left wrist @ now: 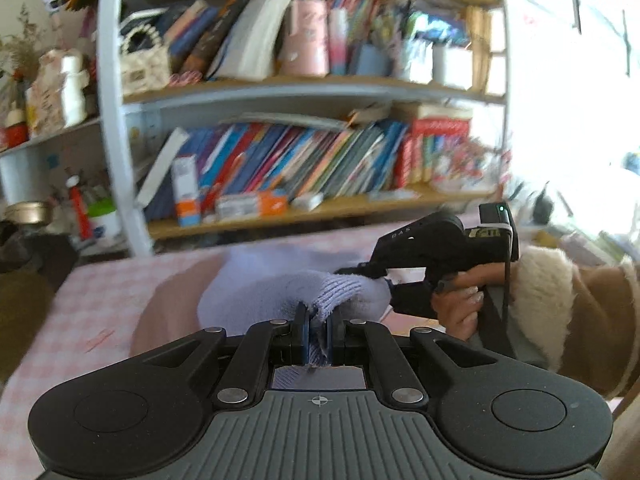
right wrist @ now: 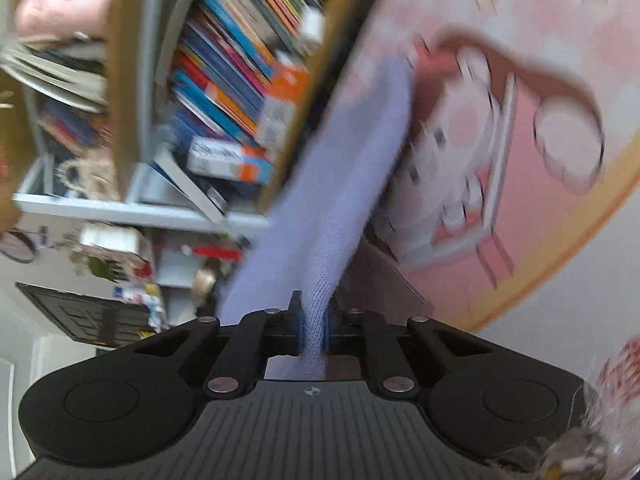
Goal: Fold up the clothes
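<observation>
Left claw (left wrist: 316,326) clamped on lilac sock (left wrist: 280,288) cuff, right claw (right wrist: 314,330) pinching it too, no legible writing.

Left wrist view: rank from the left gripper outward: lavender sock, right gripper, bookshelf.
1. lavender sock: clamped in the left gripper, center.
2. right gripper: just past it, on the right, gripping the sock's other end.
3. bookshelf: background, beyond the table.

Lilac sock (left wrist: 280,292) pinched between left gripper (left wrist: 317,330) and right gripper (left wrist: 360,272)
</observation>
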`<state>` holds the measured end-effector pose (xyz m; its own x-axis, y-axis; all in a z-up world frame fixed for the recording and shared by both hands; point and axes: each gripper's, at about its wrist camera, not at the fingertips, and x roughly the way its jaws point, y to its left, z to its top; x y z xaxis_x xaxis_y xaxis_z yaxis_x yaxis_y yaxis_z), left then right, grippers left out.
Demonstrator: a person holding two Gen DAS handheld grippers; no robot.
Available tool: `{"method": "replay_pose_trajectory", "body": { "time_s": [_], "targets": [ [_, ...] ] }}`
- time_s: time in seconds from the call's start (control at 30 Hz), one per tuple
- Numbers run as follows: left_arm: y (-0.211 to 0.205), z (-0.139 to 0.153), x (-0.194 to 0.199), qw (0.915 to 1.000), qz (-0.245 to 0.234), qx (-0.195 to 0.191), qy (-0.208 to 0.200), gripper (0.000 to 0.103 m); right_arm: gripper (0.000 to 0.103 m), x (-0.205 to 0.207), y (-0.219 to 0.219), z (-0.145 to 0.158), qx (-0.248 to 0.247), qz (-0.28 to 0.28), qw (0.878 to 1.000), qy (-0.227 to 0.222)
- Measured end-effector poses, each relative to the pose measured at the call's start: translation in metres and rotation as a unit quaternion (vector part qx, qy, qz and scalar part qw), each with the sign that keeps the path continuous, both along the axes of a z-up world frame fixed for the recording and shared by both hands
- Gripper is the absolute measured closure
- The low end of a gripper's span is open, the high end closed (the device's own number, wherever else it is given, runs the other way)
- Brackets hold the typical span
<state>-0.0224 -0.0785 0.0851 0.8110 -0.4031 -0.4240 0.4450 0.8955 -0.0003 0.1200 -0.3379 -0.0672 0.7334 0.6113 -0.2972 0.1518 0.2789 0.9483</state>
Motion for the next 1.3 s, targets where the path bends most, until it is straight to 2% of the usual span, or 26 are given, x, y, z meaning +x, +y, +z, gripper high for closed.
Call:
{"method": "replay_pose_trajectory", "body": {
  "time_s": [0.1, 0.17, 0.2, 0.3, 0.4, 0.47, 0.53, 0.57, 0.6, 0.63, 0.67, 0.73, 0.77, 0.83, 0.93, 1.0, 1.13, 1.2, 1.27, 1.3],
  "targets": [
    [-0.020, 0.019, -0.001, 0.9969, -0.063, -0.035, -0.030, 0.097, 0.096, -0.006, -0.039, 0.035, 0.016, -0.048, 0.997, -0.052],
    [-0.036, 0.036, -0.002, 0.9896, -0.114, -0.065, -0.059, 0.097, 0.096, -0.011, -0.068, 0.071, 0.018, -0.077, 0.992, -0.102],
    [-0.043, 0.045, -0.002, 0.9842, -0.138, -0.083, -0.073, 0.097, 0.096, -0.013, -0.082, 0.094, 0.015, -0.090, 0.987, -0.130],
    [-0.057, 0.073, -0.004, 0.9605, -0.203, -0.153, -0.112, 0.097, 0.096, -0.016, -0.116, 0.164, -0.007, -0.111, 0.971, -0.213],
    [-0.059, 0.094, -0.006, 0.9376, -0.247, -0.205, -0.134, 0.097, 0.096, -0.005, -0.118, 0.242, -0.076, -0.071, 0.954, -0.280],
    [-0.051, 0.088, -0.002, 0.9374, -0.248, -0.218, -0.112, 0.097, 0.096, 0.003, -0.100, 0.281, -0.131, -0.034, 0.940, -0.312],
    [-0.042, 0.080, 0.003, 0.9381, -0.245, -0.229, -0.088, 0.097, 0.096, 0.015, -0.071, 0.292, -0.187, 0.016, 0.931, -0.313],
    [-0.036, 0.067, 0.008, 0.9433, -0.235, -0.226, -0.061, 0.097, 0.096, 0.022, -0.055, 0.294, -0.214, 0.042, 0.925, -0.310],
    [-0.031, 0.052, 0.014, 0.9488, -0.224, -0.221, -0.030, 0.097, 0.096, 0.031, -0.038, 0.287, -0.237, 0.071, 0.923, -0.295],
    [-0.026, 0.032, 0.020, 0.9569, -0.204, -0.206, 0.005, 0.097, 0.096, 0.042, -0.021, 0.267, -0.252, 0.101, 0.925, -0.266],
    [-0.021, 0.011, 0.025, 0.9640, -0.182, -0.189, 0.042, 0.097, 0.096, 0.054, -0.004, 0.241, -0.262, 0.130, 0.928, -0.230],
    [-0.010, -0.028, 0.031, 0.9725, -0.137, -0.157, 0.104, 0.097, 0.096, 0.070, 0.030, 0.177, -0.282, 0.181, 0.931, -0.144],
    [-0.003, -0.047, 0.033, 0.9743, -0.113, -0.143, 0.132, 0.097, 0.096, 0.074, 0.046, 0.141, -0.294, 0.202, 0.929, -0.098],
    [0.012, -0.070, 0.032, 0.9746, -0.070, -0.133, 0.166, 0.099, 0.096, 0.071, 0.077, 0.083, -0.319, 0.242, 0.916, -0.031],
    [0.038, -0.087, 0.033, 0.9724, -0.014, -0.139, 0.187, 0.099, 0.096, 0.062, 0.111, 0.033, -0.337, 0.271, 0.902, 0.011],
    [0.049, -0.089, 0.033, 0.9723, 0.007, -0.136, 0.190, 0.099, 0.096, 0.058, 0.129, 0.016, -0.338, 0.280, 0.898, 0.021],
    [0.062, -0.083, 0.038, 0.9732, 0.029, -0.128, 0.188, 0.099, 0.095, 0.056, 0.149, 0.013, -0.352, 0.282, 0.893, 0.004],
    [0.064, -0.080, 0.043, 0.9743, 0.036, -0.125, 0.184, 0.099, 0.089, 0.059, 0.150, 0.020, -0.349, 0.273, 0.896, -0.003],
    [0.064, -0.077, 0.046, 0.9758, 0.040, -0.121, 0.178, 0.098, 0.073, 0.052, 0.144, 0.031, -0.358, 0.260, 0.896, -0.018],
    [0.064, -0.075, 0.045, 0.9767, 0.041, -0.118, 0.175, 0.097, 0.070, 0.046, 0.138, 0.035, -0.362, 0.254, 0.897, -0.030]
  ]
}}
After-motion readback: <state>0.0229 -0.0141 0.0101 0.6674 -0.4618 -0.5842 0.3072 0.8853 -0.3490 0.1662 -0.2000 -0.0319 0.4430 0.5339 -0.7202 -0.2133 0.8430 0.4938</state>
